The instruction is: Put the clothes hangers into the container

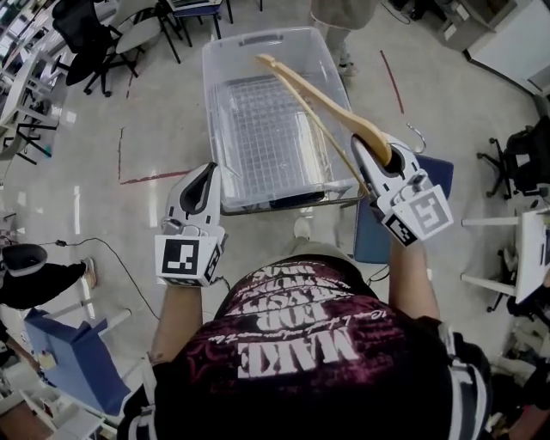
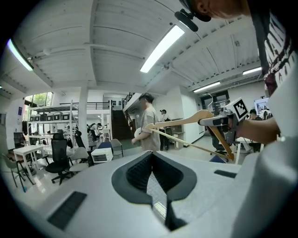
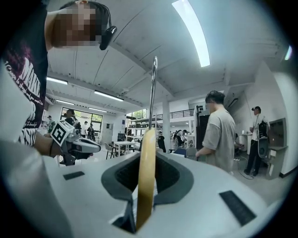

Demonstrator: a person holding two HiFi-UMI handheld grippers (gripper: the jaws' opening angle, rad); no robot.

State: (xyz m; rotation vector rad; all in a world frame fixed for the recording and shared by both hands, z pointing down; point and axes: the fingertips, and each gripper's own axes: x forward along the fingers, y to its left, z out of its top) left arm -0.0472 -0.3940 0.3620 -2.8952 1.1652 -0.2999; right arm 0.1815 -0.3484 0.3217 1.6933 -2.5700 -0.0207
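Note:
A clear plastic container (image 1: 216,103) stands in front of me, with a wire grid (image 1: 266,129) lying in it. My right gripper (image 1: 375,161) is shut on a wooden clothes hanger (image 1: 322,99), gripping it near its neck. The hanger's arm reaches out over the container's right half, and its metal hook (image 1: 418,137) points back to the right. In the right gripper view the wood (image 3: 145,176) stands clamped between the jaws, hook (image 3: 152,88) upward. My left gripper (image 1: 203,185) hovers at the container's near left corner, shut and empty (image 2: 152,162). The left gripper view shows the hanger (image 2: 181,122) from the side.
A person (image 1: 339,17) stands just beyond the container's far end, also seen as a person (image 3: 219,135) in the right gripper view. Blue chairs sit at the lower left (image 1: 69,352) and right (image 1: 378,232). Black office chairs (image 1: 86,34) stand at the far left.

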